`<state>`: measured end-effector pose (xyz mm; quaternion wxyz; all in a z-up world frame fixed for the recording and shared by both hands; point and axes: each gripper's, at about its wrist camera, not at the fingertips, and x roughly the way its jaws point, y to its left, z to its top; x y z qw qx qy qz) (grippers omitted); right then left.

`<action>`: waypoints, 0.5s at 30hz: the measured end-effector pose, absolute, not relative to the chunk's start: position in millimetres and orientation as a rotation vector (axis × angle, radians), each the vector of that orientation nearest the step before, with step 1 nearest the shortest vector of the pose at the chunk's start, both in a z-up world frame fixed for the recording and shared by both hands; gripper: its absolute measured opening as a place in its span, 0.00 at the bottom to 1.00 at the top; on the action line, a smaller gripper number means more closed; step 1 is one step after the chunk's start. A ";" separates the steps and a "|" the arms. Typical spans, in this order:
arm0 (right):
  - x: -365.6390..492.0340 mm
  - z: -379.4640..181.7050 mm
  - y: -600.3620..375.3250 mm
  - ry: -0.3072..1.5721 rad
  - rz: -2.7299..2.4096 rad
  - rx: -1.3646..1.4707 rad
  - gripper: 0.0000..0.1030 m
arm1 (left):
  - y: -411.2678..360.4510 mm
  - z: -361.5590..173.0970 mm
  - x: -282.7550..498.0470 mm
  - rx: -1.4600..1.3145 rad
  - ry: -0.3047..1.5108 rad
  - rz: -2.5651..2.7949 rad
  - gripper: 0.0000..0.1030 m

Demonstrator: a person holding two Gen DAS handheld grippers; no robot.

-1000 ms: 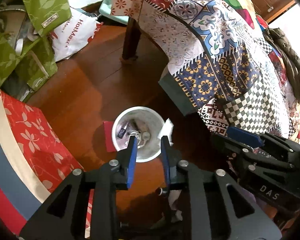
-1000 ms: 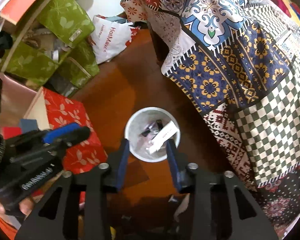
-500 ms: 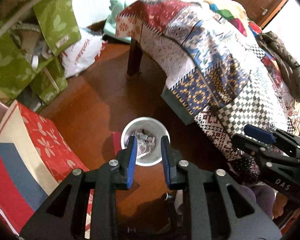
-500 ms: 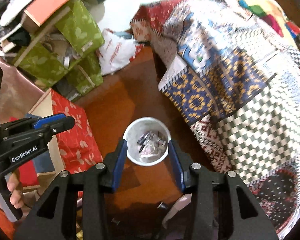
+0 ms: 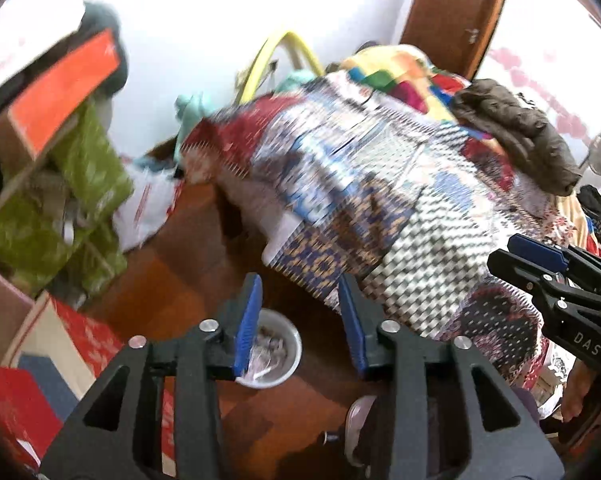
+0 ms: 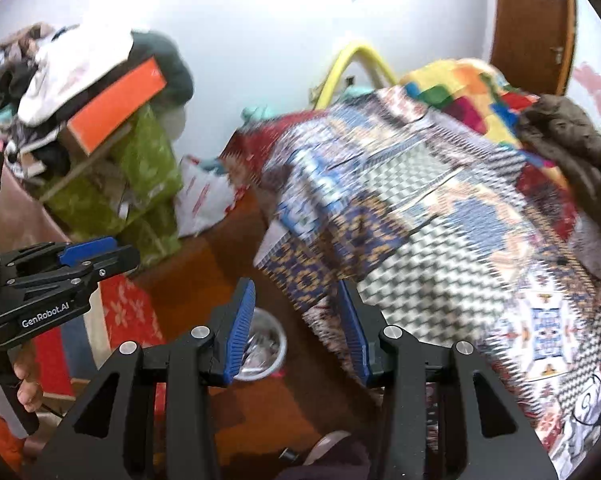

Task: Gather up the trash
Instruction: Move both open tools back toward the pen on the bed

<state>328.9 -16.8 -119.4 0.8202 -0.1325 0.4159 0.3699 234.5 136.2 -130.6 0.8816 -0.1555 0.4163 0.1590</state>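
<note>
A small white trash bin (image 5: 288,354) with wrappers and crumpled bits inside stands on the wooden floor beside the bed. In the left wrist view it lies far below my left gripper (image 5: 298,284), whose jaws are opening with nothing between them. The bin (image 6: 274,338) shows again low in the right wrist view, half hidden by a blue pad. My right gripper (image 6: 296,288) is open and empty, well above the bin. Each gripper appears in the other's view: the right gripper (image 5: 540,264) at the right edge, the left gripper (image 6: 80,256) at the left, held by a hand.
A bed under a patchwork quilt (image 5: 380,208) fills the right side, with a brown jacket (image 5: 516,128) on it. Green bags (image 5: 80,184), a white plastic bag (image 5: 148,208) and a red floral box (image 5: 84,336) crowd the left. A wooden door (image 5: 452,12) stands behind.
Both grippers have risen and tilted up away from the bin, which now looks smaller and lower. The left jaws stand wider apart than before. The wall and door have come into view.
</note>
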 end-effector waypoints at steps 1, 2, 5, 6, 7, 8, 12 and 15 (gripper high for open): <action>332.4 -113.1 -26.0 0.870 0.774 -0.274 0.45 | 127.6 -123.5 239.5 -0.308 0.852 0.323 0.44; 335.0 -109.3 -32.5 0.858 0.763 -0.268 0.52 | 121.0 -117.9 242.9 -0.298 0.839 0.316 0.46; 345.9 -92.8 -62.4 0.799 0.709 -0.239 0.61 | 95.8 -100.8 261.7 -0.268 0.799 0.275 0.49; 348.9 -89.6 -69.6 0.787 0.697 -0.235 0.61 | 87.1 -97.1 268.7 -0.257 0.791 0.265 0.50; 352.4 -86.8 -76.8 0.779 0.686 -0.233 0.61 | 79.1 -94.0 276.1 -0.245 0.784 0.256 0.50; 357.2 -84.1 -85.6 0.770 0.671 -0.230 0.61 | 70.9 -91.3 283.8 -0.236 0.778 0.245 0.51; 378.3 -77.3 -122.1 0.750 0.618 -0.199 0.61 | 42.1 -86.2 318.9 -0.220 0.769 0.191 0.51; 394.3 -77.5 -148.1 0.744 0.570 -0.185 0.61 | 22.8 -88.5 349.2 -0.219 0.779 0.152 0.51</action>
